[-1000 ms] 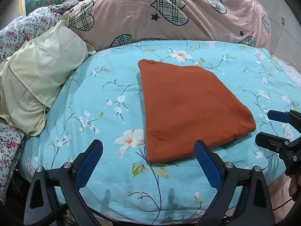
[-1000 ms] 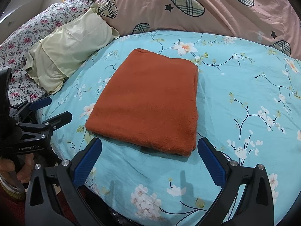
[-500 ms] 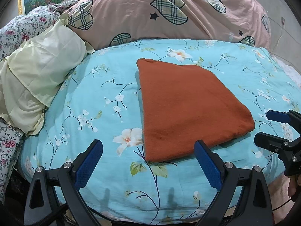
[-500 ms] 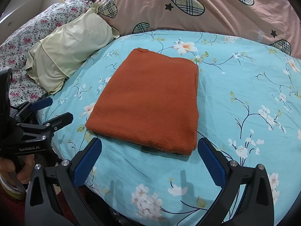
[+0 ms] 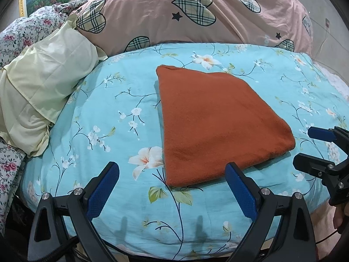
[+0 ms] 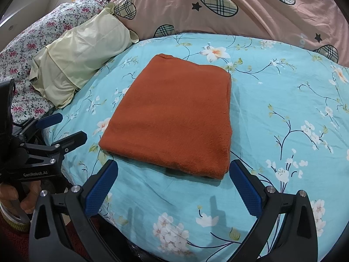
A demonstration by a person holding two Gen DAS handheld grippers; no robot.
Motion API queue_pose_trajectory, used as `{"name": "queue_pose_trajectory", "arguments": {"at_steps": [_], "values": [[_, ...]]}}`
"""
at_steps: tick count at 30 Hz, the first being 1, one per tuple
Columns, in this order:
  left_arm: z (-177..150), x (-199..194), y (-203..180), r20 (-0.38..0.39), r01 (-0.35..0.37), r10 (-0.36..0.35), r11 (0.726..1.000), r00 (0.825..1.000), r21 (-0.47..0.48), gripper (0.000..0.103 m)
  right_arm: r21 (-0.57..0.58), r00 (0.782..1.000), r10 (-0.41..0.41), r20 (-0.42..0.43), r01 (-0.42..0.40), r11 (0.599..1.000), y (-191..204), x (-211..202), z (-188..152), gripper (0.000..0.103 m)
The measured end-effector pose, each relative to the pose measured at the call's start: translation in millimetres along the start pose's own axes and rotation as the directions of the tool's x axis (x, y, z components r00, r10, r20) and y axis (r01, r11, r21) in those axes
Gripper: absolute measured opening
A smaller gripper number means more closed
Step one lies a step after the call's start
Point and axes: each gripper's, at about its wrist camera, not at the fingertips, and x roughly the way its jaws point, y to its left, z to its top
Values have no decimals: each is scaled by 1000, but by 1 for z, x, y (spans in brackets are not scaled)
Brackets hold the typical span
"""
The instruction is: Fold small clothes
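A folded orange cloth (image 5: 216,128) lies flat on the bed (image 5: 109,113); left gripper (image 5: 172,185) and right gripper (image 6: 173,187) hover nearby, jaws spread, holding nothing.

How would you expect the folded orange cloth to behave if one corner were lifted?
The orange cloth looks soft and napped, so it would probably droop. Its near edge shows stacked layers, so the fold would likely open. It rests on the padded floral cover, so pushing may bunch it.

Bare turquoise sheet (image 5: 122,198) surrounded the folded orange cloth (image 5: 216,122) on all sides. Cream pillow (image 5: 41,91) and pink duvet (image 5: 196,15) bounded left and rear.
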Motion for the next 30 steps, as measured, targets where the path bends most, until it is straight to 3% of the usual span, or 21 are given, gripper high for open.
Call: {"name": "queue_pose_trajectory", "arguments": {"at_steps": [30], "values": [[1,4,-1,-4,0,0,1000,1000,4,98,1,1000,2,-4,-2,1000,0,2,0,102]]}}
